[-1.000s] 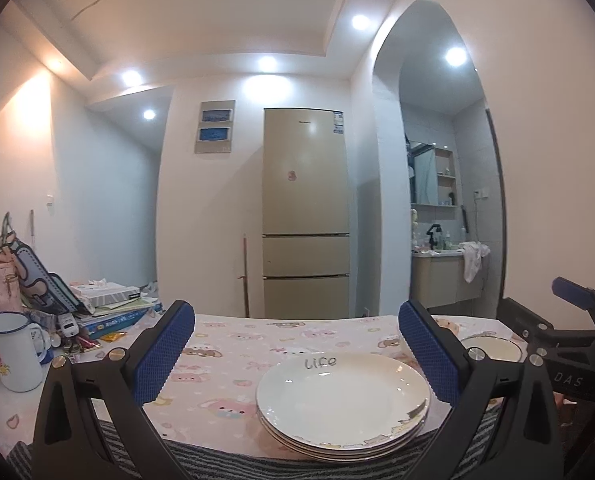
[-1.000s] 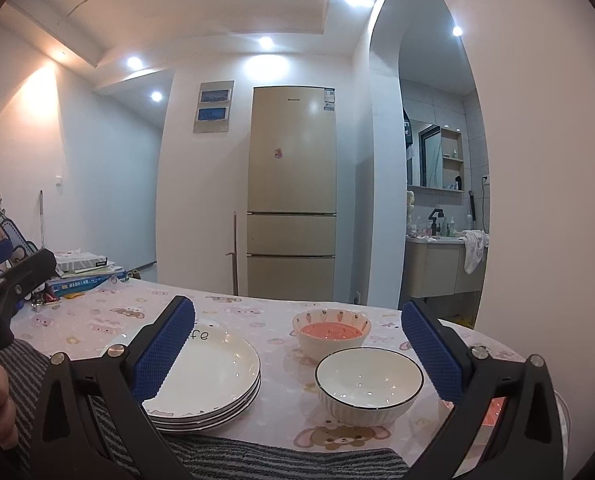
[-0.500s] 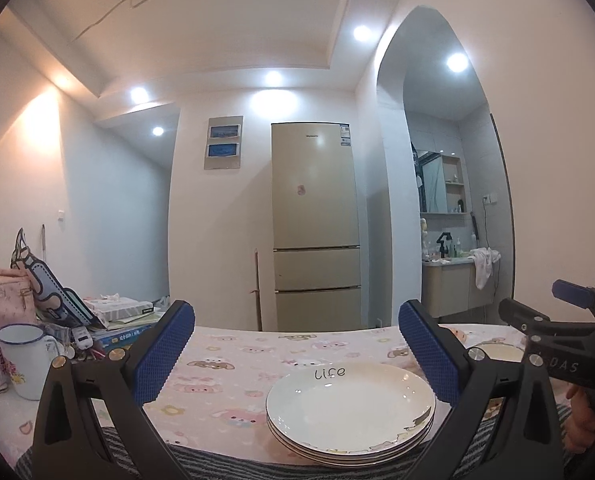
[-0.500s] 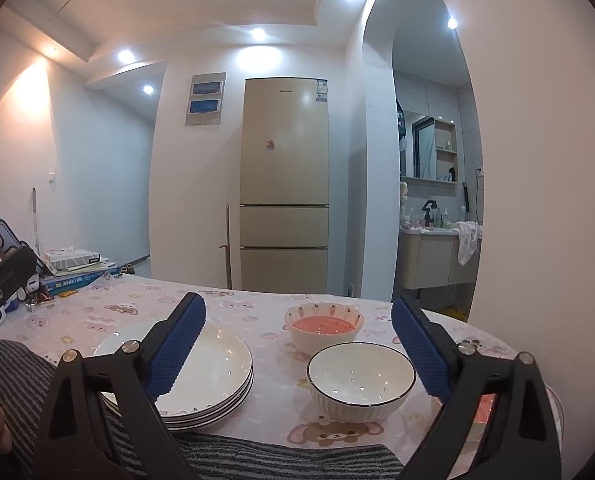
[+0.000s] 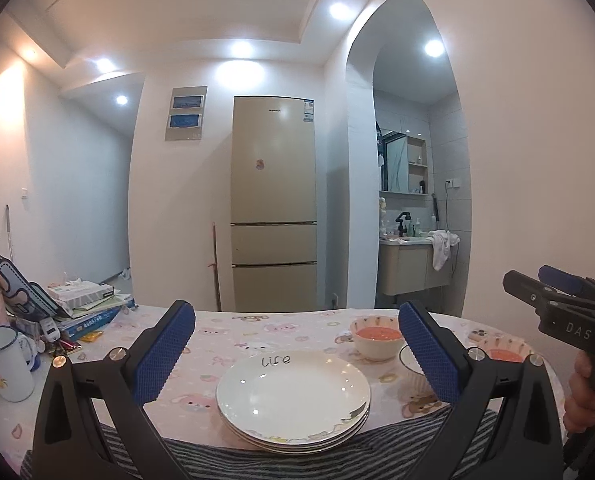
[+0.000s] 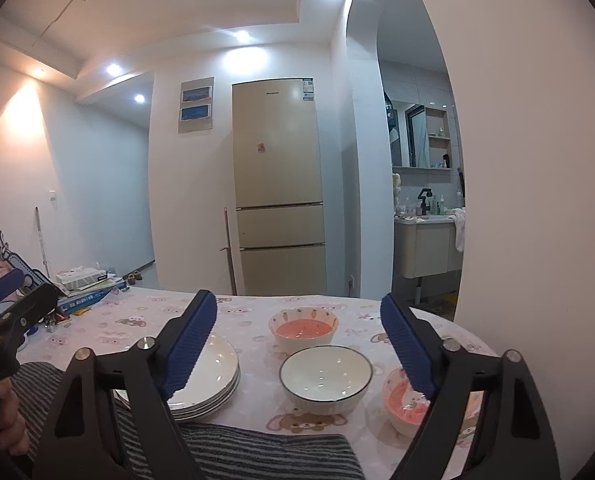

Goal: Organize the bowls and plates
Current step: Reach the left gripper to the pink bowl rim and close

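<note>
A stack of white plates (image 5: 293,400) marked "Life" lies near the table's front edge, straight ahead of my left gripper (image 5: 296,316), which is open and empty above it. In the right wrist view the same plates (image 6: 217,372) sit left of a white dark-rimmed bowl (image 6: 325,376). A pink-lined bowl (image 6: 303,328) stands behind it, and a second one (image 6: 403,406) is half hidden by my right finger. My right gripper (image 6: 297,308) hovers over the white bowl with its jaws closing and nothing pressed between them.
A striped cloth (image 6: 257,456) covers the near table edge. A white mug (image 5: 5,364), books (image 5: 89,314) and clutter fill the left end. A person's hand (image 5: 581,400) holds the other gripper at the right. A tall fridge (image 5: 273,204) stands beyond the table.
Both grippers have risen, so more of the table top shows. The right gripper's jaws have narrowed, and a second pink bowl has come into its view at the right.
</note>
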Demonstrator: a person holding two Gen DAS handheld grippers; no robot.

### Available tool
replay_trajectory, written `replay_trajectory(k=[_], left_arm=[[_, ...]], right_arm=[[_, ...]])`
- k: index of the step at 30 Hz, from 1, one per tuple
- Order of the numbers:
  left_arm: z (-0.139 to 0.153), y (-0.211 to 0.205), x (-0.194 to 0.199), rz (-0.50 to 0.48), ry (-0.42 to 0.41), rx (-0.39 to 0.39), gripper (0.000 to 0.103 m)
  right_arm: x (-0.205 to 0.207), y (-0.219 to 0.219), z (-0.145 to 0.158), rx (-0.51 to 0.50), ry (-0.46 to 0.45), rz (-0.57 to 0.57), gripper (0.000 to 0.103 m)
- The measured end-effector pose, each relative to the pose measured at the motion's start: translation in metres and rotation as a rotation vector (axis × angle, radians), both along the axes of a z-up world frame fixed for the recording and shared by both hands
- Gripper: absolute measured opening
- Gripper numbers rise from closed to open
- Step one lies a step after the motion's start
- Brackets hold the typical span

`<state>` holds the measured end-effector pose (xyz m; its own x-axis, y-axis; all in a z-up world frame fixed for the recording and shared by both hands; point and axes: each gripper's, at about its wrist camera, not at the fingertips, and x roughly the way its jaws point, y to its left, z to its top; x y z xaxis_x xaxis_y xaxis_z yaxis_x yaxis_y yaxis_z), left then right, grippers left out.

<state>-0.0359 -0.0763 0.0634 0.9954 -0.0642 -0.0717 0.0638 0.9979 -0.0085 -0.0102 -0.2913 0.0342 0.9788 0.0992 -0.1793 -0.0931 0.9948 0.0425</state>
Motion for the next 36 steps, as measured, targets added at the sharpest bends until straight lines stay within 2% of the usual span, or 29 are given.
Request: replay_trajectory(k=[4, 7, 10, 14, 16, 17, 19, 21, 24, 27, 29, 31, 33, 36], left_arm=[[0.007, -0.011, 0.003, -0.016, 0.003, 0.008, 0.103], [0.009, -0.018, 0.008, -0.043, 0.018, -0.018, 0.1], [0.008, -0.024, 0.02, -0.109, 0.087, -0.061, 0.097], [0.001, -0.032, 0.039, -0.131, 0.16, -0.077, 0.095], [-0.005, -0.038, 0.055, -0.151, 0.245, -0.074, 0.094], [-0.01, -0.043, 0.068, -0.199, 0.325, -0.066, 0.093], [-0.019, -0.051, 0.087, -0.268, 0.442, -0.059, 0.084], [-0.023, -0.057, 0.106, -0.308, 0.535, -0.054, 0.082], [-0.018, -0.067, 0.131, -0.33, 0.597, -0.036, 0.082], [-0.008, -0.079, 0.151, -0.334, 0.607, -0.015, 0.079], [-0.006, -0.089, 0.166, -0.338, 0.631, -0.004, 0.079], [-0.009, -0.095, 0.18, -0.354, 0.681, 0.001, 0.079], [-0.012, -0.098, 0.207, -0.395, 0.765, -0.018, 0.079], [-0.015, -0.096, 0.251, -0.352, 0.827, -0.037, 0.079]], right_arm=[[-0.004, -0.009, 0.004, -0.037, -0.004, 0.005, 0.071], [-0.004, -0.016, 0.006, -0.035, 0.0, 0.017, 0.065], [0.0, -0.024, 0.004, -0.029, 0.023, -0.026, 0.065], [0.002, -0.04, 0.003, -0.01, 0.065, -0.046, 0.063], [0.003, -0.05, 0.001, 0.003, 0.088, -0.052, 0.062], [0.004, -0.054, 0.0, 0.011, 0.099, -0.054, 0.062], [0.009, -0.064, -0.002, 0.022, 0.133, -0.054, 0.062], [0.018, -0.074, -0.002, 0.047, 0.17, -0.033, 0.062], [0.04, -0.087, 0.0, 0.104, 0.243, 0.027, 0.06], [0.067, -0.094, 0.003, 0.13, 0.318, 0.043, 0.06], [0.085, -0.101, 0.005, 0.158, 0.364, 0.064, 0.054], [0.109, -0.105, 0.004, 0.176, 0.432, 0.073, 0.051], [0.127, -0.105, 0.0, 0.163, 0.488, 0.08, 0.047], [0.169, -0.1, -0.004, 0.16, 0.579, 0.136, 0.045]])
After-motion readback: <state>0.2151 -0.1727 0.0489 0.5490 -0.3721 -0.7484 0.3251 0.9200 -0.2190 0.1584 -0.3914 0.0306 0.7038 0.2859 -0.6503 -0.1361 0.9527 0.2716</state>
